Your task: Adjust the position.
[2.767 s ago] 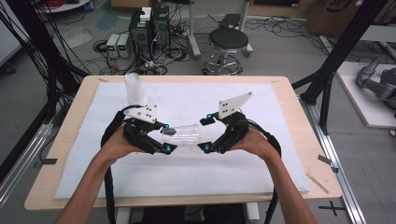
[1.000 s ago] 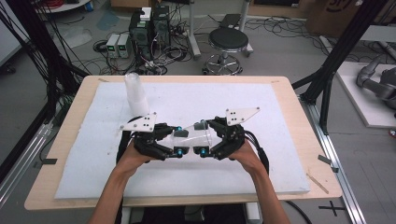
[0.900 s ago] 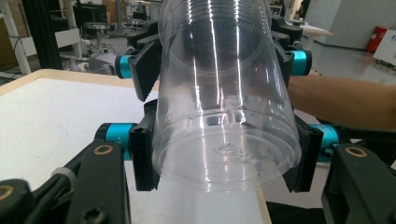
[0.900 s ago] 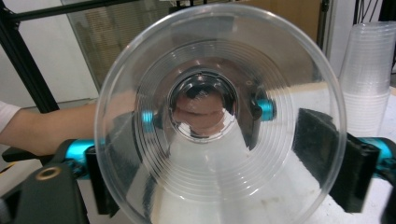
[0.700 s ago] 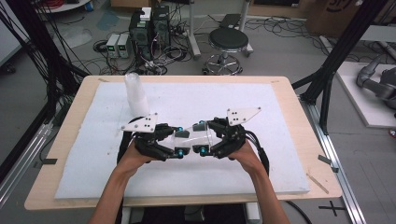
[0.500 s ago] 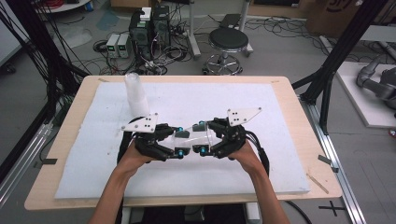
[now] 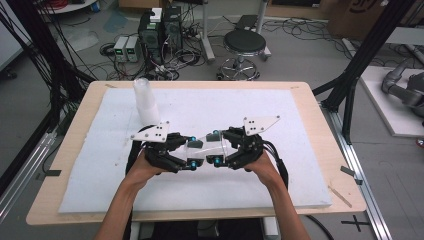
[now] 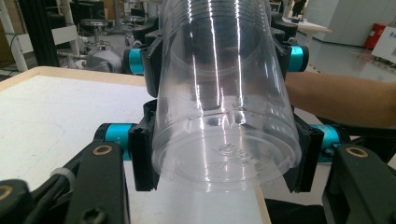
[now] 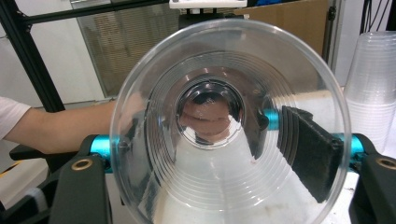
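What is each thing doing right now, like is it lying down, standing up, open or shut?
clear plastic cup: lying sideways above the white mat, held at both ends.
left gripper: shut on the cup's base end.
right gripper: jaws just closing, now pressing the cup's rim end.
stack of cups: standing upright on the mat, untouched.

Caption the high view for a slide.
Both grippers, left gripper and right gripper, clamp a clear plastic cup between them above the white pad.
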{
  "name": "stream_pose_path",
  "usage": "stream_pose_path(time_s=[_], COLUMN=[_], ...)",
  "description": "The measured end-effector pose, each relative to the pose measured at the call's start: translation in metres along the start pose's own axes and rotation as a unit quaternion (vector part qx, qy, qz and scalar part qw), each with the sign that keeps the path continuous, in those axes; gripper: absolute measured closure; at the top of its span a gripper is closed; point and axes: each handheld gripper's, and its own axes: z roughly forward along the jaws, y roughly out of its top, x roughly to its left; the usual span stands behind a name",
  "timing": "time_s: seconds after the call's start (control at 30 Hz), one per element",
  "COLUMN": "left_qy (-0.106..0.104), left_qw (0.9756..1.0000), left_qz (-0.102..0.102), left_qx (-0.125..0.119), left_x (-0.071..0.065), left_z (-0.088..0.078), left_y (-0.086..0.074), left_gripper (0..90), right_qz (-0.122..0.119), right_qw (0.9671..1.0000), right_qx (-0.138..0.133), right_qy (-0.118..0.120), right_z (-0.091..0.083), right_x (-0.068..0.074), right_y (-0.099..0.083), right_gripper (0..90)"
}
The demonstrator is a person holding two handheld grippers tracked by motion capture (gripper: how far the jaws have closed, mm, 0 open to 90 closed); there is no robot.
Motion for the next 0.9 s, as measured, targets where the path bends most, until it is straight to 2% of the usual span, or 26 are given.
stream_pose_path(time_s=[0.07, 0.1, 0.13, 0.17, 0.2, 0.23, 0.27, 0.5, 0.67, 0.73, 0.77, 0.8, 0.9], left_qy=[0.000, 0.002, 0.002, 0.002, 0.009, 0.028, 0.037, 0.039, 0.065, 0.086, 0.100, 0.113, 0.147], left_qw=[1.0000, 1.0000, 1.0000, 1.0000, 0.9998, 0.9992, 0.9986, 0.9987, 0.9970, 0.9953, 0.9939, 0.9924, 0.9876], left_qz=[0.001, 0.002, 0.002, -0.002, -0.013, -0.023, -0.029, -0.025, -0.025, -0.030, -0.032, -0.033, -0.039], left_qx=[0.001, 0.002, 0.004, 0.007, 0.010, 0.017, 0.023, 0.023, 0.033, 0.034, 0.036, 0.038, 0.040], left_x=[0.000, 0.000, 0.000, 0.000, -0.001, -0.001, -0.001, -0.001, -0.004, -0.005, -0.005, -0.006, -0.007], left_z=[0.000, 0.000, 0.000, 0.001, 0.002, 0.002, 0.003, -0.001, -0.009, -0.014, -0.017, -0.020, -0.032], left_y=[0.000, 0.000, 0.000, 0.000, 0.001, 0.001, 0.002, 0.001, -0.001, -0.005, -0.007, -0.009, -0.019], left_gripper=[40.8, 36.6, 36.6, 23.5, 23.5, 14.7, 6.4, 5.2, 5.2, 5.2, 5.2, 5.2, 5.2], right_qz=[-0.001, -0.001, -0.001, 0.000, 0.000, 0.002, 0.002, 0.001, 0.004, 0.007, 0.012, 0.012, 0.014], right_qw=[1.0000, 1.0000, 1.0000, 1.0000, 1.0000, 1.0000, 1.0000, 0.9999, 0.9993, 0.9988, 0.9978, 0.9978, 0.9952], right_qx=[0.001, 0.002, 0.002, 0.002, 0.002, 0.002, 0.002, 0.005, 0.011, 0.017, 0.027, 0.027, 0.052], right_qy=[-0.001, -0.001, -0.001, -0.004, -0.004, -0.003, -0.007, -0.012, -0.034, -0.045, -0.059, -0.059, -0.082], right_z=[0.000, 0.000, 0.000, 0.000, 0.000, -0.001, -0.001, -0.004, -0.008, -0.011, -0.014, -0.014, -0.017], right_x=[0.000, 0.000, 0.000, 0.000, 0.000, -0.001, -0.001, -0.002, -0.002, -0.004, -0.005, -0.005, -0.008], right_y=[0.000, 0.000, 0.000, 0.000, 0.000, 0.000, 0.000, 0.000, 0.001, 0.002, 0.003, 0.003, 0.004], right_gripper=[29.6, 29.6, 29.6, 29.6, 29.6, 29.6, 29.6, 29.6, 29.7, 29.7, 29.7, 29.7, 29.6])
